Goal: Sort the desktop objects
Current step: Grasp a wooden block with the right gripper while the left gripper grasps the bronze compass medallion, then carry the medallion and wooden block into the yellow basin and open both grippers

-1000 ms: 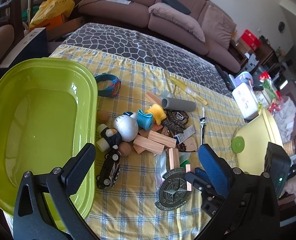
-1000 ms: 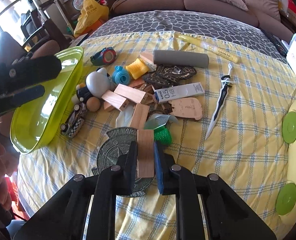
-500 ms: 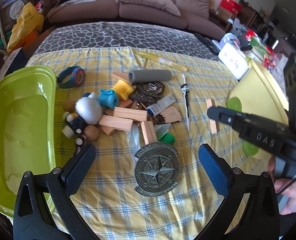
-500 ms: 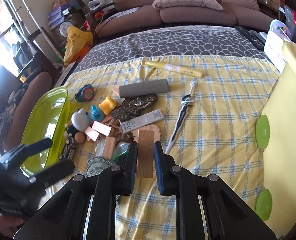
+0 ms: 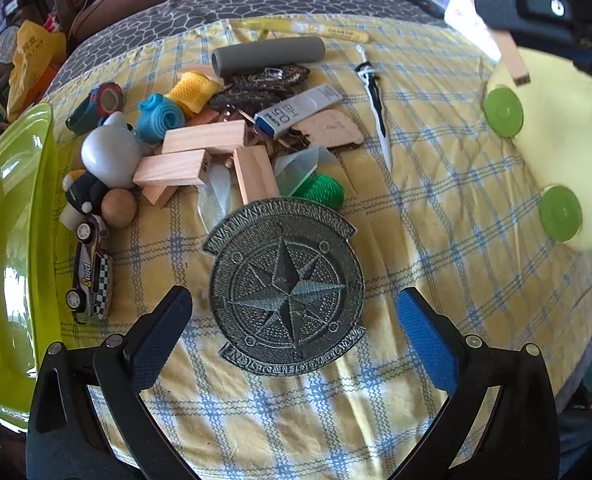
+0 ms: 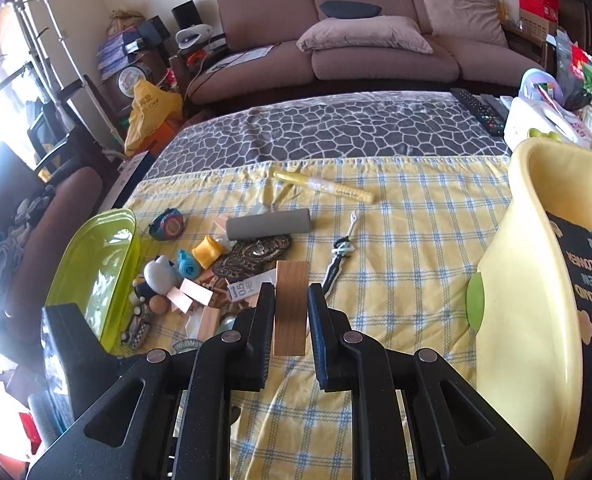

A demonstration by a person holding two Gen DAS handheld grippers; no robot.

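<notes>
My right gripper [image 6: 291,292] is shut on a flat wooden block [image 6: 291,276] and holds it in the air, left of the pale yellow bin [image 6: 536,288]. In the left wrist view the same block [image 5: 516,66] hangs at the top right, over the yellow bin's edge [image 5: 568,128]. My left gripper [image 5: 292,297] is open, pointing steeply down over the round compass patch [image 5: 287,264], which lies flat on the checked cloth between the spread fingers. A pile of wooden blocks [image 5: 199,138], figures and yarn lies behind the patch.
A lime green bin [image 5: 7,264] stands at the left edge, with a toy car [image 5: 89,276] beside it. A grey tube [image 5: 267,54], a yellow pen [image 5: 308,28], a lead box [image 5: 296,110] and a small dagger [image 5: 376,108] lie further back. A sofa stands beyond the table.
My left gripper swung right from the green bin and came down over the compass patch. My right gripper lifted the wooden block off the cloth and carried it toward the yellow bin.
</notes>
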